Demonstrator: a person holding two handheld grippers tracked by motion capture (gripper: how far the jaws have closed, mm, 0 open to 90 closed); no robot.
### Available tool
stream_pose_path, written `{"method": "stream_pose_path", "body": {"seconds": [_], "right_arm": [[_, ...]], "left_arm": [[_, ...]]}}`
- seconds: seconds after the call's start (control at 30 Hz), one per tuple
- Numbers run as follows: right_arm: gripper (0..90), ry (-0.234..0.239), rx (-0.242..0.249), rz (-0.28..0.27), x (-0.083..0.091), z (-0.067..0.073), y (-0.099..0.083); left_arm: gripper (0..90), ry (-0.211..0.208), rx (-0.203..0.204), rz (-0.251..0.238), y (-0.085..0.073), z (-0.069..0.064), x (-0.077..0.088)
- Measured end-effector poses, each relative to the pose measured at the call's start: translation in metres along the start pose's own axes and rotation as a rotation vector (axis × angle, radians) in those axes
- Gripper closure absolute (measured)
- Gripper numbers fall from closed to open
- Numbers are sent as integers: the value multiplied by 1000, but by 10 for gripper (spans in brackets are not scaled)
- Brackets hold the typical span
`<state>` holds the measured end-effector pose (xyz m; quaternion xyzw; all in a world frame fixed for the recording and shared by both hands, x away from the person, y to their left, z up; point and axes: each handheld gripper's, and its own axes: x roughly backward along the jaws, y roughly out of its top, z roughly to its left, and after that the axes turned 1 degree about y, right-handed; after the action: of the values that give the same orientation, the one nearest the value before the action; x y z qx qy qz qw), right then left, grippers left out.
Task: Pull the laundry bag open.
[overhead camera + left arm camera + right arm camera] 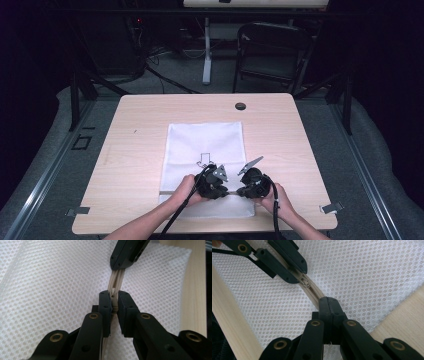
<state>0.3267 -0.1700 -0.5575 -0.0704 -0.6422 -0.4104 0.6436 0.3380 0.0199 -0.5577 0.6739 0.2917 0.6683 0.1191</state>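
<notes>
A white mesh bag (205, 140) with a printed arrow lies flat on the wooden table (130, 155). A cream zipper (313, 293) runs across the bag near its front edge. In the left gripper view, my left gripper (114, 296) is shut on the zipper pull (113, 293). The right gripper (127, 252) pinches the zipper tape (115, 280) just beyond it. In the right gripper view, my right gripper (328, 301) is shut on the tape, with the slider (306, 283) in the other jaws. From above, the left gripper (225, 191) and right gripper (239, 191) point at each other, tips close together.
A black round cap (240, 106) sits in the table's far edge. Metal clips (331, 207) stick out at the front corners. A folding chair (272, 50) and a desk leg (206, 50) stand on the floor behind the table.
</notes>
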Motion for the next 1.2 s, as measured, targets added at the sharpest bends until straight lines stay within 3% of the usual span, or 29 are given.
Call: {"method": "stream_pose_path", "body": {"seconds": [1.2], "right_arm": [[900,0,-1,-3,0,-1,-1]], "left_arm": [[816,9,25,-3,-24,5,21]]}}
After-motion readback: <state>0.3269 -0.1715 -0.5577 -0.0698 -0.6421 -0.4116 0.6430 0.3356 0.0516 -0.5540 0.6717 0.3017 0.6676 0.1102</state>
